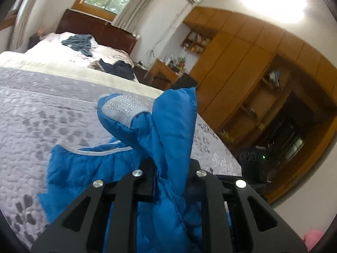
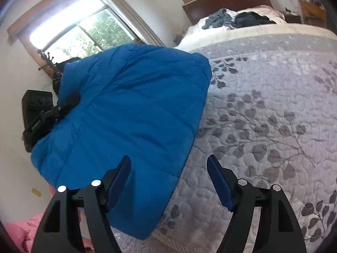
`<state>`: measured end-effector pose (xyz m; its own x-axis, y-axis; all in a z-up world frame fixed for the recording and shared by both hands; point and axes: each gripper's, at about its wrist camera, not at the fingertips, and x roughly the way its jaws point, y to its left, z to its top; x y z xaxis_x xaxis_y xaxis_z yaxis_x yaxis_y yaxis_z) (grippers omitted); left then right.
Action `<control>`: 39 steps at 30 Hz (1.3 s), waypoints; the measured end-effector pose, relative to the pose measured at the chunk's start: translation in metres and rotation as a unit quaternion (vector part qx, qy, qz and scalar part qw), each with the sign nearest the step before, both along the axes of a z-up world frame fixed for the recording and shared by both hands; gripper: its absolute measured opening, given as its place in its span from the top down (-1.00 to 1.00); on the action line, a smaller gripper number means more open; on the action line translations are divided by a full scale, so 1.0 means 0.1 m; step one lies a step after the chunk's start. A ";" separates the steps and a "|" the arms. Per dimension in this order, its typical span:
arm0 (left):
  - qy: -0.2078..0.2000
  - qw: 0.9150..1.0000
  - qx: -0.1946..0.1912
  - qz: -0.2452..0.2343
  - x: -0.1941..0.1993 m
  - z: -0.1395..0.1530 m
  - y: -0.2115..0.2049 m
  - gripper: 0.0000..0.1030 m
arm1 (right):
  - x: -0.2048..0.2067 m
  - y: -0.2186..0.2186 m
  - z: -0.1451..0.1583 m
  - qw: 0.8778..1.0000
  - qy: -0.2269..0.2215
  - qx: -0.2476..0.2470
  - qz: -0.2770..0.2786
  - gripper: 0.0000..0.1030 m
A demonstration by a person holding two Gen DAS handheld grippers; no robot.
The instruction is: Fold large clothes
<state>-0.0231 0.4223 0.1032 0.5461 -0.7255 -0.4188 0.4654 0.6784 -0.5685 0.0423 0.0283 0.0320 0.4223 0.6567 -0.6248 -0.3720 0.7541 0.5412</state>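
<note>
The bright blue quilted puffer jacket (image 2: pixel 130 113) is lifted at the near edge of the bed, hanging partly over it. Its grey cuff with small shiny studs (image 1: pixel 123 107) sticks upward, and the fabric is bunched.

Right gripper (image 2: pixel 168 181) near bottom, jaws wide apart, nothing between them. Blue quilted jacket (image 2: pixel 130 126) lifted over left edge of bed (image 2: pixel 273 116), grey leaf-print cover. Left gripper (image 2: pixel 61 107) at jacket's left edge, closure hidden by fabric. Dark clothes (image 2: pixel 238 19) far right.
</note>
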 end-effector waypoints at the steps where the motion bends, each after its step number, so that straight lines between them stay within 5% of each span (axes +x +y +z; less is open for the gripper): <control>1: 0.005 1.000 -0.005 0.008 -0.01 -0.03 0.11 0.71 | -0.02 0.04 0.02 1.000 -0.001 -0.003 0.005 -0.47; 10: 0.107 0.991 -0.057 0.056 0.10 -1.01 0.90 0.67 | -0.05 0.74 -0.09 0.995 0.029 -0.072 0.061 -0.47; 20: 0.107 0.991 -0.050 0.059 0.06 -1.35 0.98 0.44 | -0.02 0.95 -0.45 0.990 0.064 -0.106 0.061 -0.61; 26: 0.125 0.988 -0.034 0.088 -0.07 -1.15 1.11 0.20 | -0.09 0.83 -0.35 0.992 0.070 -0.084 0.061 -0.57; 30: 0.085 0.989 -0.001 0.123 -0.45 -0.76 1.23 0.19 | -0.22 0.75 -0.19 0.993 0.048 -0.087 0.065 -0.57; 35: 0.055 0.993 0.032 0.097 -0.93 -0.40 1.02 -0.01 | -0.36 0.70 -0.16 0.993 0.043 -0.090 0.071 -0.57; 39: 0.065 0.993 0.058 0.079 -1.07 -0.40 0.81 -0.07 | -0.42 0.76 -0.16 0.993 0.042 -0.086 0.074 -0.57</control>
<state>-0.1296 0.5035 0.0633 0.5855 -0.5773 -0.5692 0.2758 0.8021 -0.5298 0.0006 0.1040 0.0159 0.2706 0.5885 -0.7619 -0.4439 0.7785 0.4437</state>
